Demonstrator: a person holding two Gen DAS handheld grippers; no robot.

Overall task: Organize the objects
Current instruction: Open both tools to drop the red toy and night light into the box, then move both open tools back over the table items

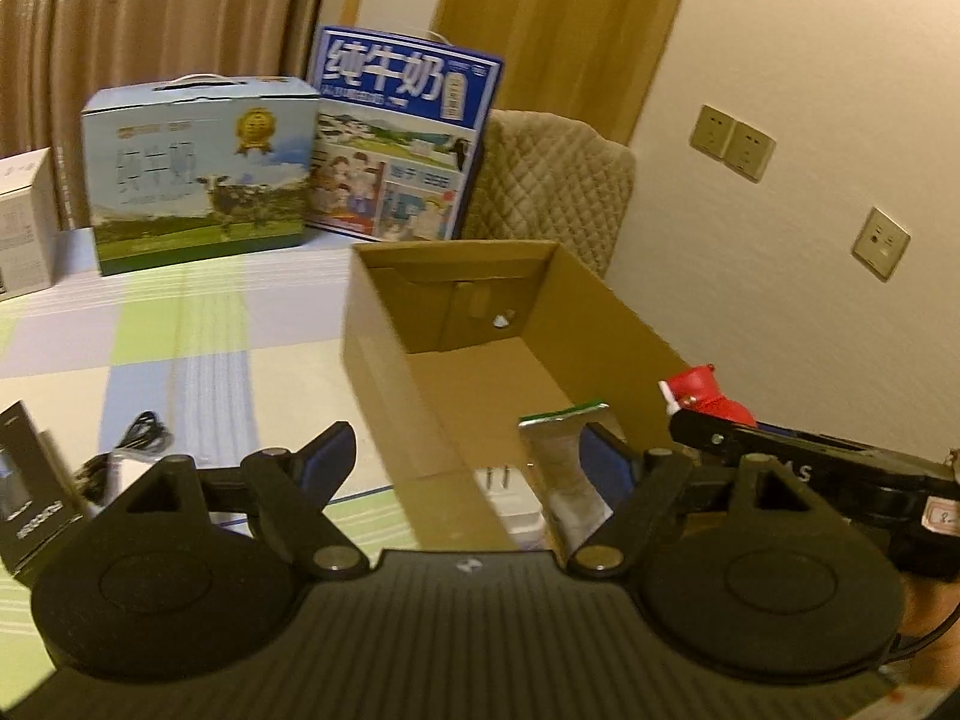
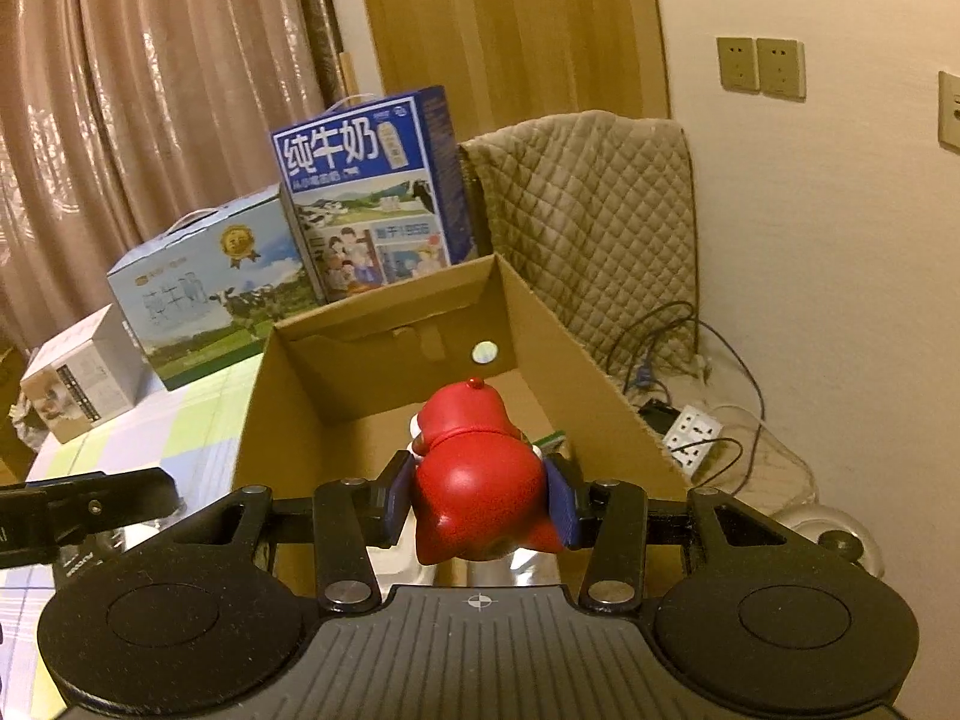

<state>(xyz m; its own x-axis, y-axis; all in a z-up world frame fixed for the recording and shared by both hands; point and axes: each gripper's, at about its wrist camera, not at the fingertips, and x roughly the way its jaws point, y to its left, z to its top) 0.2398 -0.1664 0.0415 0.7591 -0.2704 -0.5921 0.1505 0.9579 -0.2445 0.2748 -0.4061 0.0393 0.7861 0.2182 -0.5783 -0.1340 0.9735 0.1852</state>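
An open cardboard box (image 1: 384,372) (image 2: 576,360) stands on the checked tablecloth (image 1: 180,330). My left gripper (image 1: 471,450) hangs open over its near end. A silver pouch with a green top edge (image 1: 564,468) stands inside the box against the gripper's right finger (image 1: 606,450); the left finger is well clear of the pouch. A white plug (image 1: 510,495) lies in the box beside the pouch. My right gripper (image 2: 480,504) is shut on a red toy figure (image 2: 474,468) (image 1: 702,393), held above the box's near right part. The pouch (image 2: 522,564) shows under the toy.
Two milk cartons (image 1: 204,174) (image 1: 402,138) and a white box (image 1: 24,228) stand at the table's far side. A black cable (image 1: 141,435) and a black packet (image 1: 30,492) lie at the near left. Right of the box stand a quilted chair (image 2: 594,222) and a floor power strip (image 2: 690,435).
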